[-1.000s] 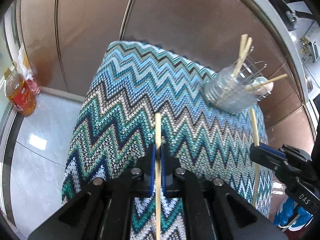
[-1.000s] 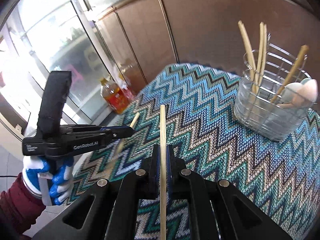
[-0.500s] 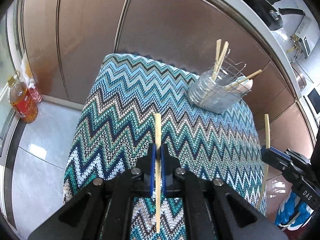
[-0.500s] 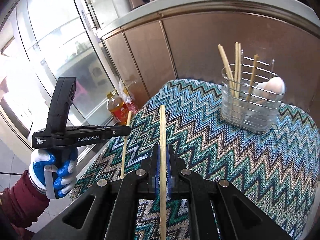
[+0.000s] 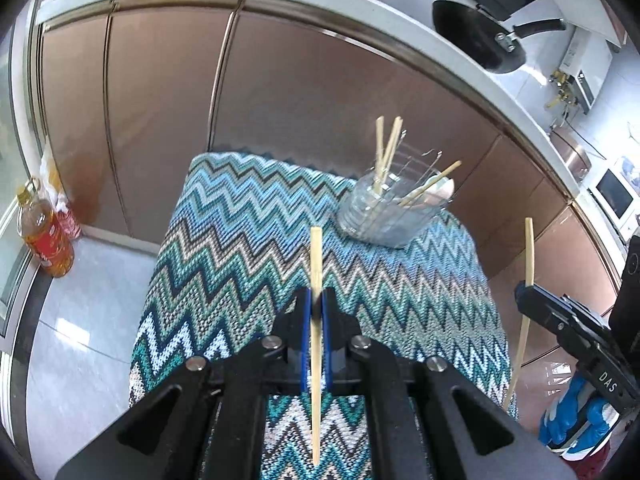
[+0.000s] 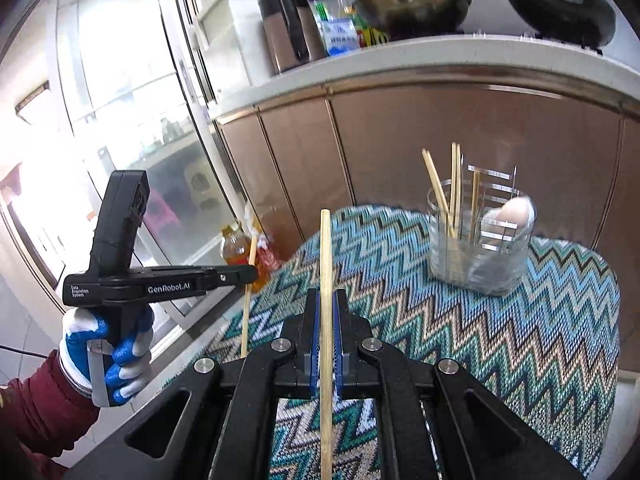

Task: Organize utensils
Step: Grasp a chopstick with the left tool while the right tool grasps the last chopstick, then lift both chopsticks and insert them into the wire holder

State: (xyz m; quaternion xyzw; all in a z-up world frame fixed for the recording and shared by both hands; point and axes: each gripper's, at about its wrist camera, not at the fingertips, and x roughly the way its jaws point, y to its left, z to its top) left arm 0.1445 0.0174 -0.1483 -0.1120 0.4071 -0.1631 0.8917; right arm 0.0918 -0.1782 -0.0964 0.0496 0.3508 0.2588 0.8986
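Holder: a clear, ribbed plastic utensil holder [image 5: 394,216] with a wire rack stands near the far right corner of the table [image 5: 240,240], which is draped in a blue-green zigzag knitted cloth.
Already stowed: several pale wooden chopsticks [image 6: 454,188] lean upright inside the holder, and a white rounded piece, probably a spoon bowl [image 6: 512,212], sits beside them. I judge that part done.
Left hand-held gripper [image 5: 316,312]: its blue pads are clamped tight on one pale wooden chopstick [image 5: 316,256], held partway along, the tip pointing forward over the cloth and the tail running back under the camera.
Right hand-held gripper [image 6: 327,316]: jaws likewise pinched shut on a second pale wooden chopstick [image 6: 326,256], gripped the same way.
Position of both: held above the near half of the table, well apart from the holder, neither chopstick touching the cloth.
Loose utensils on cloth: none visible in either view; the near edge is hidden by the gripper bodies.
Left to do: by my reading, only these two chopsticks remain. Each must be carried to the holder, tipped upright, and dropped in among the others.
Stage: late, probably the last pair.
Holding hand: blue-and-white glove [image 6: 108,356], dark red sleeve.
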